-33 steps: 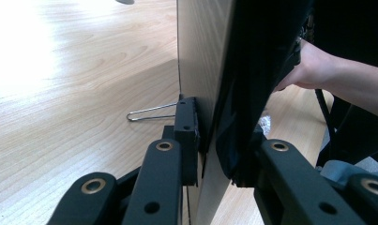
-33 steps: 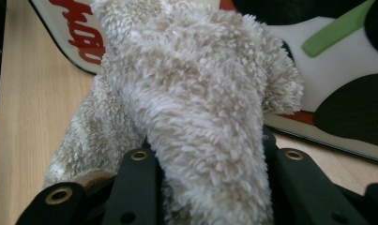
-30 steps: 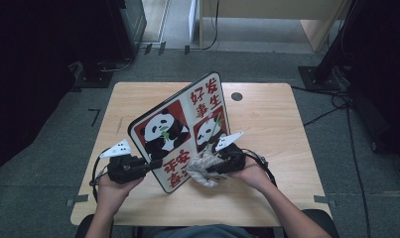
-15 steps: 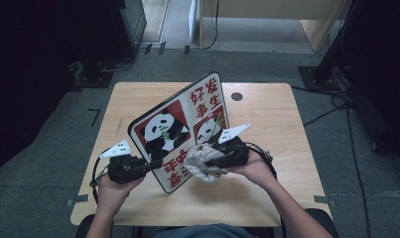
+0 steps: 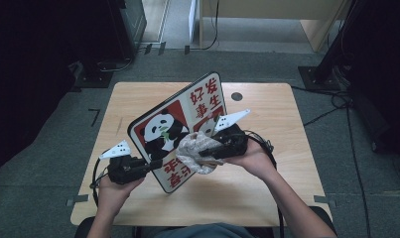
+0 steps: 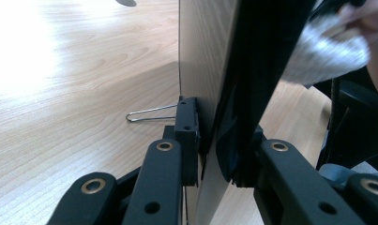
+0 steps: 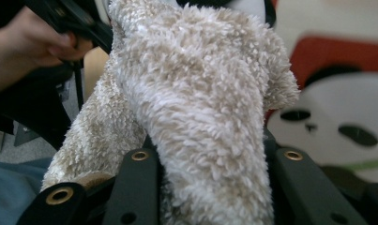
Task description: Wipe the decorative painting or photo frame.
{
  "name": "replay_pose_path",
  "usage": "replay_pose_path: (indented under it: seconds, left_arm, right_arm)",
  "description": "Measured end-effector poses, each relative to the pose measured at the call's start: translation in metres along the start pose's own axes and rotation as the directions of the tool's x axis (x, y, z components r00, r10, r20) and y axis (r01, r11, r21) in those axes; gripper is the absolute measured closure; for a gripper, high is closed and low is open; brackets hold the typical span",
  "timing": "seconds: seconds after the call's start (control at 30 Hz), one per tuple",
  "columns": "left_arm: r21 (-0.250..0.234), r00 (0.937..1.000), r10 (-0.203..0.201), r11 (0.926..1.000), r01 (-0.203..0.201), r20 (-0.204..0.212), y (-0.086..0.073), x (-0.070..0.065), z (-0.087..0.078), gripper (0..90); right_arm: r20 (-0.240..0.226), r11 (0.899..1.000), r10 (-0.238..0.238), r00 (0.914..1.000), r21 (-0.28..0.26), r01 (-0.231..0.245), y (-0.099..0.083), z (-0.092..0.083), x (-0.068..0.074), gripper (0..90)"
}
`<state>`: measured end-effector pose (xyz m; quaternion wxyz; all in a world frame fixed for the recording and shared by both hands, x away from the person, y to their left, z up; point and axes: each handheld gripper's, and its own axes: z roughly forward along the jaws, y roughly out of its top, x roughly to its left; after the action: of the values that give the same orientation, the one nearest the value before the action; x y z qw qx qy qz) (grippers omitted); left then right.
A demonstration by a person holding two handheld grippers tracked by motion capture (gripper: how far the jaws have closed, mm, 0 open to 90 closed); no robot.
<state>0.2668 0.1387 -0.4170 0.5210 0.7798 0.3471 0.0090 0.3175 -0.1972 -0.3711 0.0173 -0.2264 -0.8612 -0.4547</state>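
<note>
Cloth (image 5: 196, 154) risen up board (image 5: 180, 130); board edge clamped.

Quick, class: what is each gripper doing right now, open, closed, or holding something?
Left gripper: closed on the edge of the panda picture board.
Right gripper: closed on the fluffy cloth.

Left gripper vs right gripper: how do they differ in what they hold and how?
The left gripper clamps the rigid panda board by its edge, propping it tilted; the right gripper pinches a soft fluffy cloth, pressed against the board's face. Left sits low by the table; right is higher. Both are shut.
</note>
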Motion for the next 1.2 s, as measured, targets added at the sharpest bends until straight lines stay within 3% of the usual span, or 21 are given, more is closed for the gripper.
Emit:
replay_pose_path:
  seconds: [0.4, 0.6, 0.73, 0.9, 1.1, 1.2]
  left_arm:
    - [0.003, 0.9999, 0.001, 1.0, -0.001, -0.011, 0.0, -0.002, 0.0, 77.4]
    - [0.006, 0.9999, 0.001, 1.0, -0.001, -0.017, 0.0, -0.003, 0.0, 77.7]
    - [0.009, 0.9998, 0.002, 1.0, -0.002, -0.019, 0.0, -0.003, 0.0, 77.9]
    - [0.007, 0.9998, -0.002, 1.0, 0.002, -0.019, 0.0, -0.003, 0.0, 78.0]
    - [0.017, 0.9996, 0.01, 0.9998, -0.01, -0.025, 0.002, -0.003, 0.0, 78.2]
    - [0.02, 0.9996, 0.014, 0.9997, -0.013, -0.025, 0.002, -0.003, 0.0, 78.2]
  right_arm:
    - [-0.008, 0.995, -0.06, 0.9982, -0.074, 0.059, 0.052, -0.015, 0.014, 65.5]
    - [0.002, 0.991, -0.078, 0.9969, -0.108, 0.078, 0.073, -0.014, 0.011, 65.5]
    - [0.021, 0.982, -0.098, 0.9949, -0.163, 0.101, 0.084, -0.021, 0.01, 65.4]
    - [0.047, 0.968, -0.104, 0.9935, -0.225, 0.112, 0.092, -0.027, 0.008, 65.4]
    - [0.061, 0.977, -0.101, 0.993, -0.183, 0.11, 0.089, -0.017, 0.003, 65.3]
    - [0.063, 0.977, -0.104, 0.9925, -0.183, 0.114, 0.086, -0.013, 0.0, 65.2]
